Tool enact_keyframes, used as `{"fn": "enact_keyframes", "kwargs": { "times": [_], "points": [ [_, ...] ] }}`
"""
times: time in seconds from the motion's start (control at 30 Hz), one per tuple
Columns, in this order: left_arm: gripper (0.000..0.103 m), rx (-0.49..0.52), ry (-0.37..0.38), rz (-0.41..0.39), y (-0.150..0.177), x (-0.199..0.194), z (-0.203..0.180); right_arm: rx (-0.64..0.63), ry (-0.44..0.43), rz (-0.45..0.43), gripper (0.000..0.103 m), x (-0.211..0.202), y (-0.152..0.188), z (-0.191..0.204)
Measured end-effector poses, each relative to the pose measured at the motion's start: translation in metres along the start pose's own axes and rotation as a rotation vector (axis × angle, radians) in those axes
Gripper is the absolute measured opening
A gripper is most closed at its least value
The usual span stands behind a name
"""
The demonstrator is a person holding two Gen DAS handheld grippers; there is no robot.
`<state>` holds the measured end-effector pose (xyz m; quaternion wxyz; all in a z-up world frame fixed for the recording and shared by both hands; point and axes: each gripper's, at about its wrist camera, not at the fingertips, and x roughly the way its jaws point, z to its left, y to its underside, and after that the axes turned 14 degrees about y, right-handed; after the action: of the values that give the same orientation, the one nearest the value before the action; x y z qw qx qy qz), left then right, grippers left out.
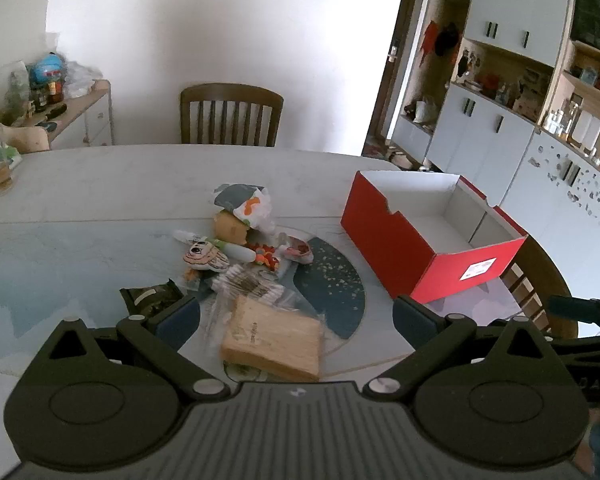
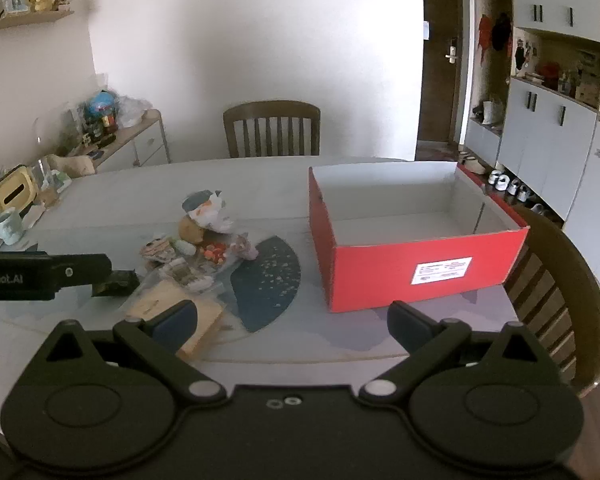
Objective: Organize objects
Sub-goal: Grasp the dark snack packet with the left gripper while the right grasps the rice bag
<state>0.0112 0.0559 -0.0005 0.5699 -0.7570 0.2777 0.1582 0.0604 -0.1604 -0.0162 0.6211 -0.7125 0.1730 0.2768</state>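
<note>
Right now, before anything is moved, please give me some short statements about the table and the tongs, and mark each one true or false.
1. The red box is empty. True: only its white inside shows.
2. The left tongs are shut on the tan wooden block. False: they stand wide open, and the block lies on the table between them, not gripped.
3. The pile of small items lies outside the box, to its left. True.
4. The right tongs hold a snack packet. False: they are open and hold nothing.
5. A wooden chair stands at the far side of the table. True.
</note>
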Motion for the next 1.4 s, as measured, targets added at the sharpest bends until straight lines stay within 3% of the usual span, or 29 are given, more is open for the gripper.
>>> {"fn": "enact_keyframes", "kwargs": {
  "times": [0.33,0.67,0.93,1.4],
  "points": [
    [0.103,-0.011,-0.005,0.026,-0.004,0.013,0.036,-0.089,-0.088,0.039,0.101,0.024,-0.006,0.034],
    [0.103,0.073,-0.068,0.108,0.006,0.052,0.112,-0.22,-0.132,0.093,0.099,0.069,-0.005,0.081],
    [0.103,0.152,-0.043,0.213,0.011,0.095,0.161,-0.331,-0.163,0.136,0.098,0.102,-0.002,0.115],
    [0.103,0.259,0.018,0.296,0.01,0.138,0.184,-0.564,-0.289,0.182,0.098,0.152,-0.004,0.168]
  ]
}}
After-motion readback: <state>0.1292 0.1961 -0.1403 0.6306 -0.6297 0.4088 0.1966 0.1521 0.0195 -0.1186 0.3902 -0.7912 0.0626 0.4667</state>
